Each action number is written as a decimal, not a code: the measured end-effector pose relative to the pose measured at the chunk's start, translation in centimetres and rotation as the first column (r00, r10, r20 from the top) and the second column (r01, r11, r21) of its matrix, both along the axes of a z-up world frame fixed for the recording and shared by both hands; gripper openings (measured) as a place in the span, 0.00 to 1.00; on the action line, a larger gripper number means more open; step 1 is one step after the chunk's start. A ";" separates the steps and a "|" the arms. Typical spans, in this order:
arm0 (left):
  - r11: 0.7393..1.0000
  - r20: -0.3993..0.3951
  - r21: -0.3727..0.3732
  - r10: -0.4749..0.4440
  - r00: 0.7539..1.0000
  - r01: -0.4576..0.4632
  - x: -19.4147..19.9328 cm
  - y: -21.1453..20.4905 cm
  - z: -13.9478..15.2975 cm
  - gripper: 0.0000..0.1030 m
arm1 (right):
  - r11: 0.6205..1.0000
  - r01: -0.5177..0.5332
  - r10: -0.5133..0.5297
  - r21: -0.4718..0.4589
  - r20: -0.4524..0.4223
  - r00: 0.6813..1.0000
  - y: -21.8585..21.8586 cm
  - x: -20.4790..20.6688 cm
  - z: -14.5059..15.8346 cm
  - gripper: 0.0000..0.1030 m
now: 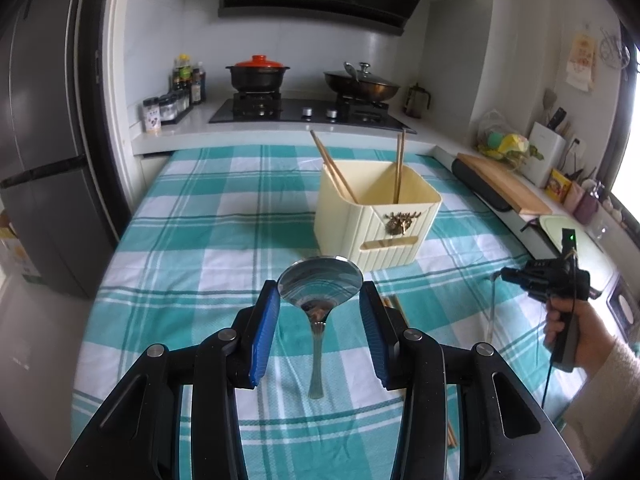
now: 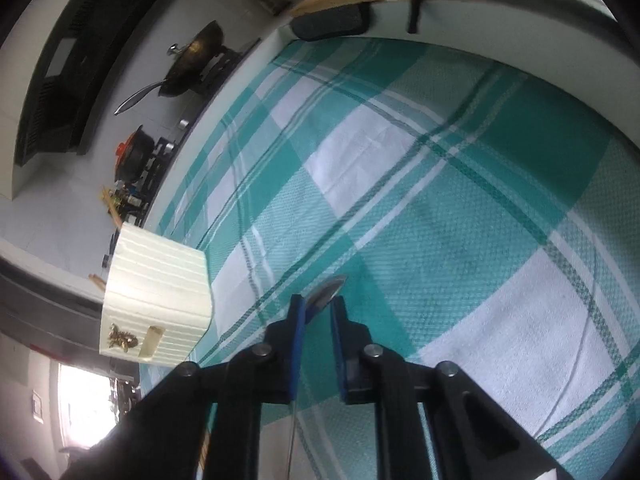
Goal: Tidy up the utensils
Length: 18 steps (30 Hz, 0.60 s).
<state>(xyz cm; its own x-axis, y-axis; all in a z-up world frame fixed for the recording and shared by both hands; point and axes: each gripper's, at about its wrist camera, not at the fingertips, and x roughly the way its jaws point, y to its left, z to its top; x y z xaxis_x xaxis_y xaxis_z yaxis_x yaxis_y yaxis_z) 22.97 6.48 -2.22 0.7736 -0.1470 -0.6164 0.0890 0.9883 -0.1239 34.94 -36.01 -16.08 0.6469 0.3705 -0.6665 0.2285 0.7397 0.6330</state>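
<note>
My left gripper is shut on a metal spoon, gripping the bowl by its rim, and the handle hangs down toward the checked cloth. Just beyond it stands a cream two-compartment utensil holder with chopsticks leaning in both halves. Loose chopsticks lie on the cloth, partly hidden under the left gripper's right finger. A hand at the right holds my right gripper over the table's right side. In the right wrist view, the right gripper is shut on a second spoon, seen edge-on, with the holder to its left.
A teal and white checked cloth covers the table. Behind it is a hob with a red-lidded pot and a wok, plus spice jars at the left. A counter with a cutting board runs along the right, and a dark fridge stands at the left.
</note>
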 end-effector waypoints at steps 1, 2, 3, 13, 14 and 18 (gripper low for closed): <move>1.000 0.002 0.001 0.000 1.000 0.000 0.0 0.0 0.0 0.40 | 0.999 -0.031 0.031 -0.021 0.026 0.999 0.7 -0.3 0.9 0.01; 1.000 0.003 0.001 0.000 1.000 0.000 0.0 -0.1 0.0 0.40 | 0.997 -0.061 0.063 -0.045 0.048 0.997 1.5 -0.6 1.8 0.01; 1.000 0.005 0.001 0.000 1.000 0.000 0.0 -0.1 0.0 0.40 | 0.994 -0.084 0.088 -0.068 0.063 0.994 2.1 -0.9 2.6 0.01; 1.000 0.014 -0.008 -0.002 1.000 0.002 -0.6 0.0 0.3 0.40 | 0.919 -0.151 0.164 -0.365 0.005 0.986 5.0 -0.7 4.3 0.66; 1.000 0.014 -0.010 -0.001 1.000 0.001 -0.6 0.1 0.3 0.40 | 0.906 -0.138 0.151 -0.400 0.001 0.988 5.2 -0.6 4.0 0.67; 1.000 0.012 -0.019 0.005 1.000 -0.005 -0.5 0.5 0.1 0.40 | 0.885 -0.112 0.104 -0.452 -0.043 0.994 6.6 0.6 1.3 0.67</move>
<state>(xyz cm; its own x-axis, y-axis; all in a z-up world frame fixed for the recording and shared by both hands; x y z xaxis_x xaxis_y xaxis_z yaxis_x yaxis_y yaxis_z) 22.46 6.95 -2.07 0.7816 -0.1548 -0.6043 0.0860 0.9862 -0.1413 35.58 -29.39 -14.77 0.6071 0.0926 -0.7892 0.1389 0.9655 0.2201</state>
